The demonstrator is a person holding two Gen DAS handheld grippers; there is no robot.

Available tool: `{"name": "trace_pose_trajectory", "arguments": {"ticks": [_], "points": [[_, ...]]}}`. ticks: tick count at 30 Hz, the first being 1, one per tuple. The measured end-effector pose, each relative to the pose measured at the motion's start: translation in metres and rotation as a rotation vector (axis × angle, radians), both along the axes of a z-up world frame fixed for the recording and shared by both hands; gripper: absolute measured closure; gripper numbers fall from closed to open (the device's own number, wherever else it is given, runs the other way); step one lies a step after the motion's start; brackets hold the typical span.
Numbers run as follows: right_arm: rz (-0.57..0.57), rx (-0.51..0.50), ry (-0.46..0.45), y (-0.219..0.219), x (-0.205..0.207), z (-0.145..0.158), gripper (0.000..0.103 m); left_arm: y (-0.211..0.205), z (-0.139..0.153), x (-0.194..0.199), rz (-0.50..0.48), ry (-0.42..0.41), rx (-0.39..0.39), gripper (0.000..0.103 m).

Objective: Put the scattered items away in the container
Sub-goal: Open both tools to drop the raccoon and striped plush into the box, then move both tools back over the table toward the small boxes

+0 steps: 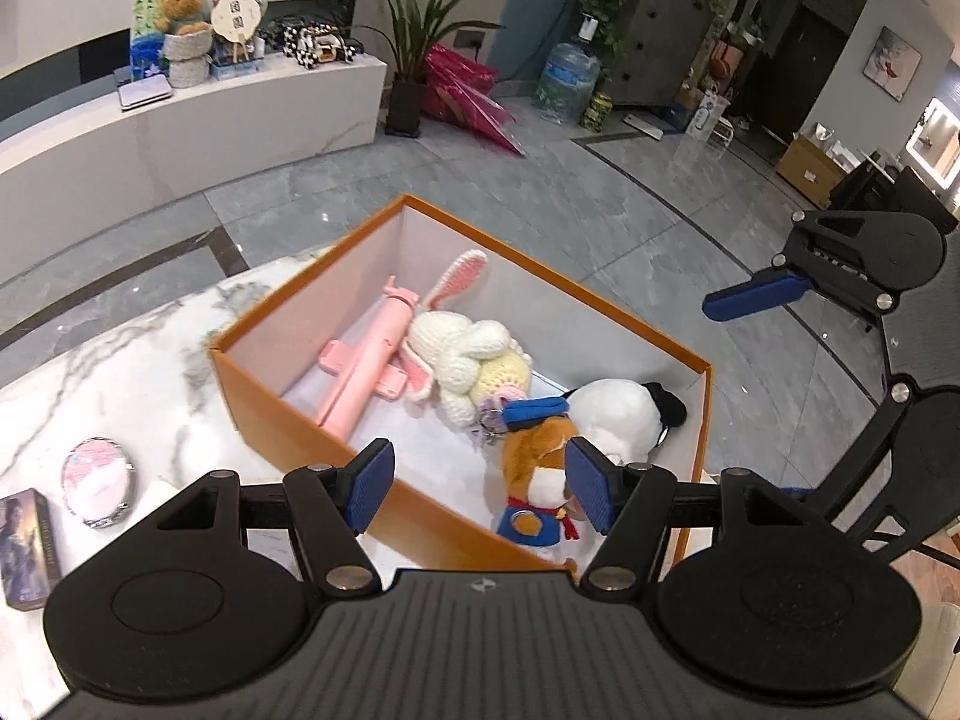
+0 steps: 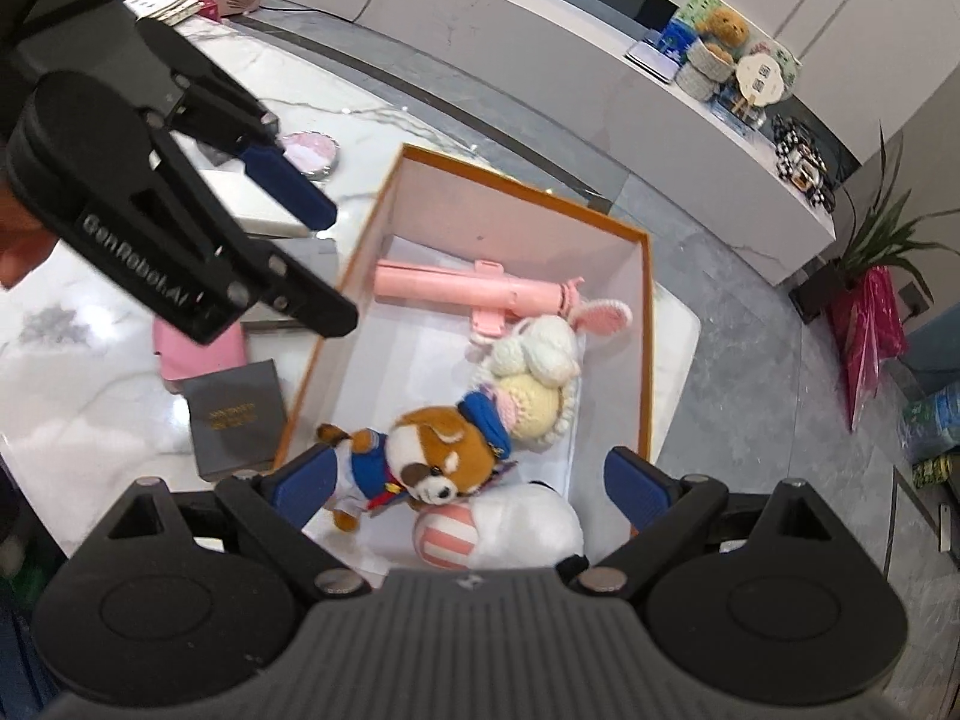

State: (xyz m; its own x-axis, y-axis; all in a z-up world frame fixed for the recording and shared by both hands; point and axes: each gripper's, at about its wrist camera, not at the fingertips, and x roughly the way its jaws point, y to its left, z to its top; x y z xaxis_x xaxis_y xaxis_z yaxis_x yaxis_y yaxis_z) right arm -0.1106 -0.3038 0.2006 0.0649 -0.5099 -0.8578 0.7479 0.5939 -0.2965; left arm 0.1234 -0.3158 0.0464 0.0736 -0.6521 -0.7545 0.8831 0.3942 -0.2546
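An orange box point(image 1: 273, 387) point(image 2: 645, 324) with a white inside stands on the marble table point(image 1: 120, 360). In it lie a pink stick toy point(image 1: 366, 360) point(image 2: 456, 288), a crochet bunny point(image 1: 459, 354) point(image 2: 543, 354), a brown sailor dog plush point(image 1: 534, 474) point(image 2: 432, 450) and a white plush point(image 1: 618, 414) point(image 2: 528, 522). My left gripper point(image 1: 480, 489) point(image 2: 336, 267) hovers open over the box's near wall, holding nothing. My right gripper point(image 2: 471, 480) is open above the dog plush, apart from it; its blue finger point(image 1: 753, 293) shows in the left wrist view.
Outside the box on the table lie a round pink compact point(image 1: 99, 480) point(image 2: 312, 150), a printed card box point(image 1: 27, 546), a dark grey box point(image 2: 237, 417), a pink item point(image 2: 198, 351) and a white flat item point(image 2: 258, 210). Grey tiled floor point(image 1: 600, 210) lies beyond the table edge.
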Motion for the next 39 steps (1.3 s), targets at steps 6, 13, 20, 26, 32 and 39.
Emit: {"name": "trace_pose_trajectory", "arguments": {"ticks": [6, 13, 20, 26, 32, 39], "points": [[0.040, -0.015, 0.004, 0.008, 0.022, 0.010, 0.006, 0.021, 0.007, 0.008, 0.025, -0.011, -0.021, 0.029], [0.074, -0.014, 0.003, 0.015, 0.049, 0.011, 0.006, 0.049, 0.006, 0.019, 0.046, -0.030, -0.018, 0.029], [0.116, 0.007, 0.010, 0.017, 0.073, 0.001, 0.006, 0.084, 0.005, 0.041, 0.098, -0.044, -0.017, 0.029], [0.146, 0.034, 0.014, 0.014, 0.092, -0.015, 0.006, 0.113, -0.007, 0.061, 0.141, -0.030, -0.008, 0.028], [0.178, 0.048, -0.016, 0.010, 0.112, -0.034, 0.006, 0.141, -0.028, 0.076, 0.170, -0.011, 0.023, 0.028], [0.258, 0.099, -0.002, 0.018, 0.127, -0.068, 0.006, 0.179, -0.044, 0.097, 0.216, 0.000, 0.038, 0.028]]}}
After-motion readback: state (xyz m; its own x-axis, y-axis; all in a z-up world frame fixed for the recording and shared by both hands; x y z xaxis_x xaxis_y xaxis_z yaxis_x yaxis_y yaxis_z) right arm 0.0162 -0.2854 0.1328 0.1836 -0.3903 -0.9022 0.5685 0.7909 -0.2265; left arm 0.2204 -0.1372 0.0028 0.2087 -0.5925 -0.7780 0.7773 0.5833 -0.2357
